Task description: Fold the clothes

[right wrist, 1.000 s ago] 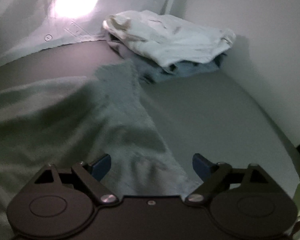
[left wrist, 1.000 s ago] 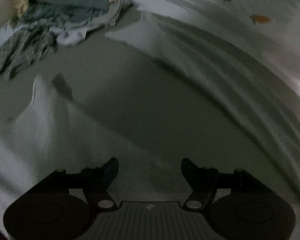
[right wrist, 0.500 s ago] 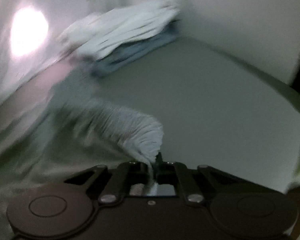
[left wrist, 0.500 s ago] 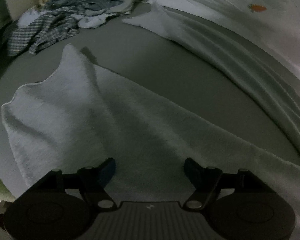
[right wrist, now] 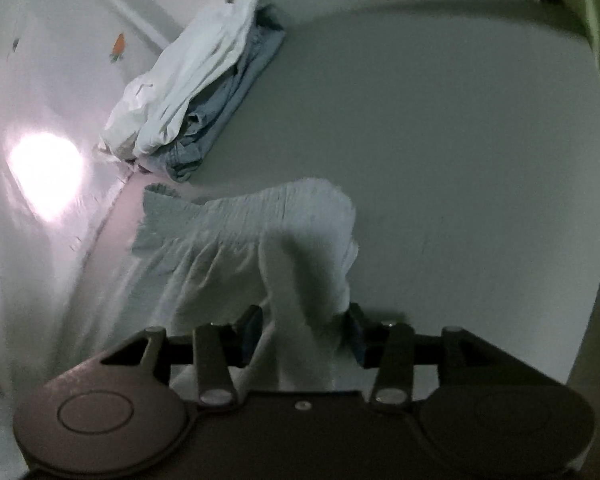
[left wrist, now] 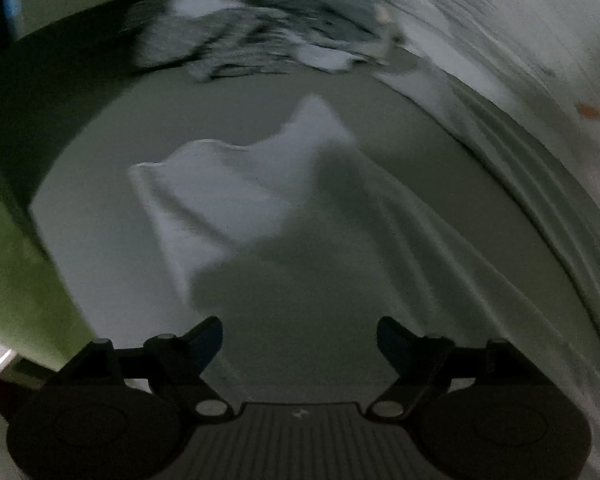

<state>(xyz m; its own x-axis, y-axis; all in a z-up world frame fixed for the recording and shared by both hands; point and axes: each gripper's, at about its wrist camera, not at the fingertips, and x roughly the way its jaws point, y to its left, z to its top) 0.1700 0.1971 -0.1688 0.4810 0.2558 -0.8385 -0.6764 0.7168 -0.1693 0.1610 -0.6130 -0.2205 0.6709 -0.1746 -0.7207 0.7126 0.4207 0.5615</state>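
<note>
A pale towel (left wrist: 236,196) lies spread on the grey bed (left wrist: 400,140), its far corner peaked up. My left gripper (left wrist: 299,338) is open and empty, hovering over the towel's near part. In the right wrist view the same pale towel (right wrist: 260,240) is bunched and lifted. My right gripper (right wrist: 304,330) holds a fold of it between its fingers, which stand partly apart around the thick cloth.
A heap of unfolded clothes (left wrist: 268,36), plaid, grey and red, lies at the far end of the bed. A folded stack (right wrist: 196,88), white on blue, sits by the wall (right wrist: 40,80). The bed's left edge (left wrist: 24,184) drops off beside a green surface.
My right gripper closed on the towel and has lifted it, bunching the cloth. My left gripper swung left and back; the towel's corner now sits farther ahead.
</note>
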